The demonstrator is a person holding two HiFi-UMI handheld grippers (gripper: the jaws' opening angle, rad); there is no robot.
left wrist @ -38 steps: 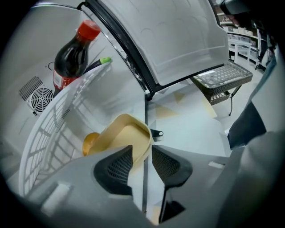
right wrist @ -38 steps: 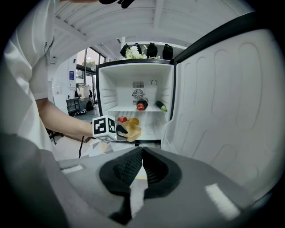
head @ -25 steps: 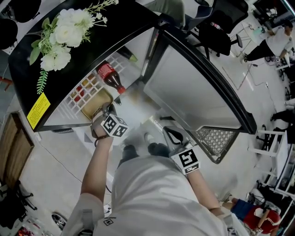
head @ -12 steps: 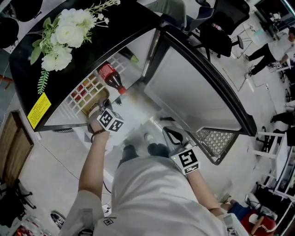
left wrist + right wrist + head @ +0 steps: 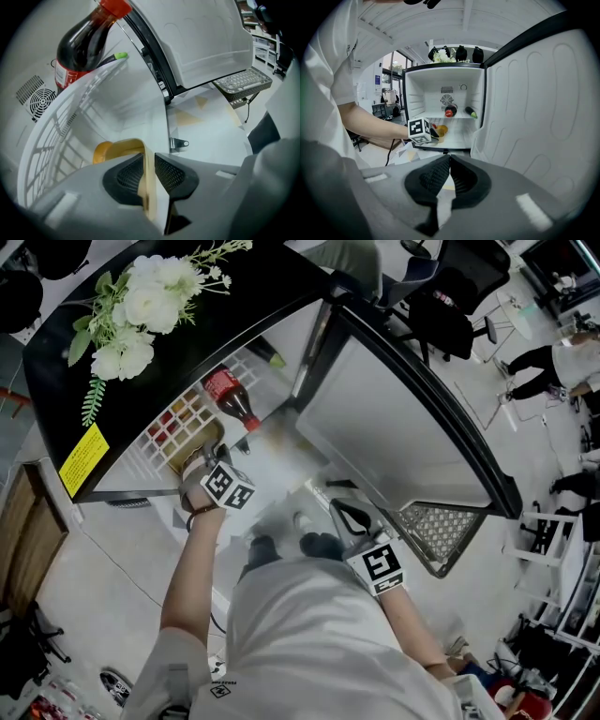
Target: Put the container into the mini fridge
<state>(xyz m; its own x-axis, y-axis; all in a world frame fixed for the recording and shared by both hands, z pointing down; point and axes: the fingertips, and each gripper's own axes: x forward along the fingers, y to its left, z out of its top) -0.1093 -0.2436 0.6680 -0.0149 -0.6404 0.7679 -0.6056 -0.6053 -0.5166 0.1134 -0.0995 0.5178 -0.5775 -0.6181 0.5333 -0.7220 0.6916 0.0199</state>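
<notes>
My left gripper [image 5: 149,164] is reaching into the open mini fridge [image 5: 440,75] and its jaws are opening. The yellow container [image 5: 117,147] has its thin wall standing between the pads, laid against the left one with a sliver of light showing at the right one. The rest of the container bulges out ahead and to the left of the jaws, on the fridge's lower level. Above and to the left of this tool arcs the white wire shelf [image 5: 61,122]. A dark cola bottle [image 5: 82,47] with a red cap lies on it, and a green-tipped thing [image 5: 119,56] sits just behind that (I cannot make out what it is). Off to the tool's right hangs the opened door [image 5: 206,51], its white inner liner facing me. My right gripper [image 5: 449,164] is held back outside the fridge, well apart from the container, with its pads pressed together and nothing between them. Straight ahead of it I can see the whole cabinet, with the left gripper's marker cube [image 5: 420,131] just beside the container at the front edge.
</notes>
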